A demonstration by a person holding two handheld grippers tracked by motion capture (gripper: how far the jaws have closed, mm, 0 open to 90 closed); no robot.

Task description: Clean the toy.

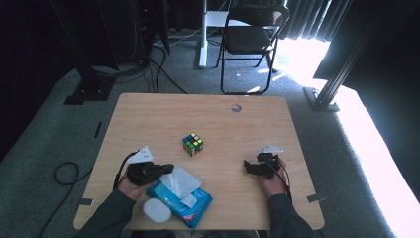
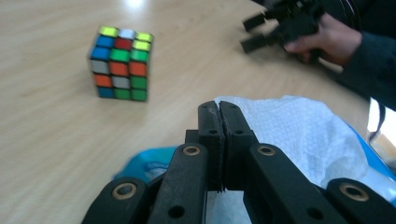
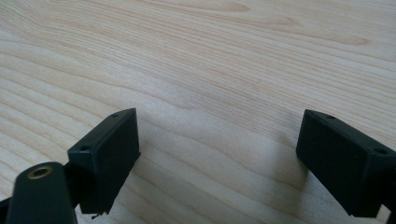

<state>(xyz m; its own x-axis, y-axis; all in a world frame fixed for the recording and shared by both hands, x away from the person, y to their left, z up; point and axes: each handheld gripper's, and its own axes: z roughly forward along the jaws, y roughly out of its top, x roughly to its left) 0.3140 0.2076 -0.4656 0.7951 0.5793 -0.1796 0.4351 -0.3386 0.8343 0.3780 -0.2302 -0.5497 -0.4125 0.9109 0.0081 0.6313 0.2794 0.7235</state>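
My left gripper (image 1: pixel 171 167) (image 2: pixel 219 105) is at the table's front left, its jaws pressed together on the edge of a white wipe (image 1: pixel 181 181) (image 2: pixel 289 126). The wipe rises from a blue wipe pack (image 1: pixel 190 206) (image 2: pixel 144 161) lying flat by the front edge. A scrambled colour cube (image 1: pixel 192 144) (image 2: pixel 120 63) stands free at the table's middle, beyond the left gripper. My right gripper (image 1: pixel 246 166) (image 3: pixel 217 135) rests at the front right, jaws wide apart over bare wood, nothing between them. It also shows far off in the left gripper view as the right gripper (image 2: pixel 252 32).
A white round lid (image 1: pixel 157 209) lies next to the pack at the front edge. The wooden table (image 1: pixel 148 114) has a small cable hole (image 1: pixel 236 107) near its far edge. A black folding chair (image 1: pixel 252 34) stands on the floor beyond the table.
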